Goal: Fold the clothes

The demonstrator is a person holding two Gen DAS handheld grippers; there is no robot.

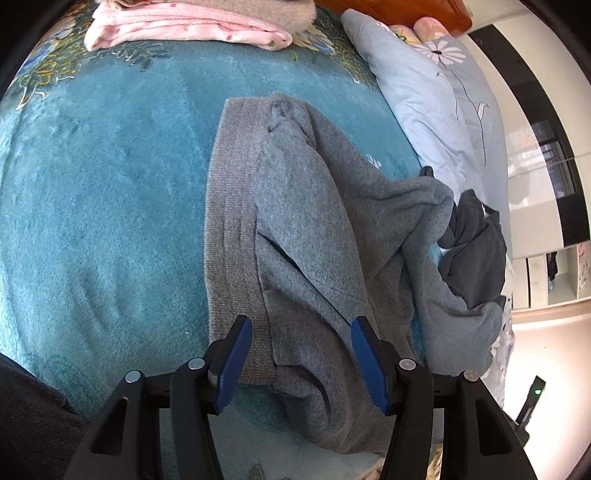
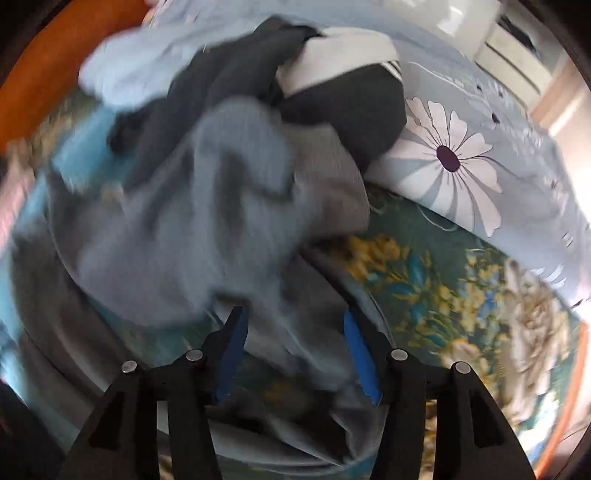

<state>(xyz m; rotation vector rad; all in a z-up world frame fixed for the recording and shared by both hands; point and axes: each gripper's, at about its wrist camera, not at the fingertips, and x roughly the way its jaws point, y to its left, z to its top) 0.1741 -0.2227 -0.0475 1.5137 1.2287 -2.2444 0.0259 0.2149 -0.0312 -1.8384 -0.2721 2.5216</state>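
Observation:
A grey knit garment [image 1: 295, 221] with a ribbed band along its left edge lies crumpled on the teal plush blanket [image 1: 92, 184]. My left gripper [image 1: 302, 323] hangs open over its near end. The blue pads [image 1: 236, 362] stand apart on either side of the band's corner and do not pinch it. The right wrist view is blurred. There the same grey garment [image 2: 207, 206] lies bunched under my right gripper [image 2: 293, 314], which is open with loose grey cloth below the gap. A dark garment [image 2: 351, 99] lies at its far end.
A folded pink cloth [image 1: 184, 26] sits at the far side of the bed. A light blue quilt with daisy print [image 1: 436, 96] runs along the right edge, also seen as the daisy quilt [image 2: 461, 166]. The dark garment [image 1: 476, 251] lies against it. A wooden headboard [image 1: 406, 11] stands behind.

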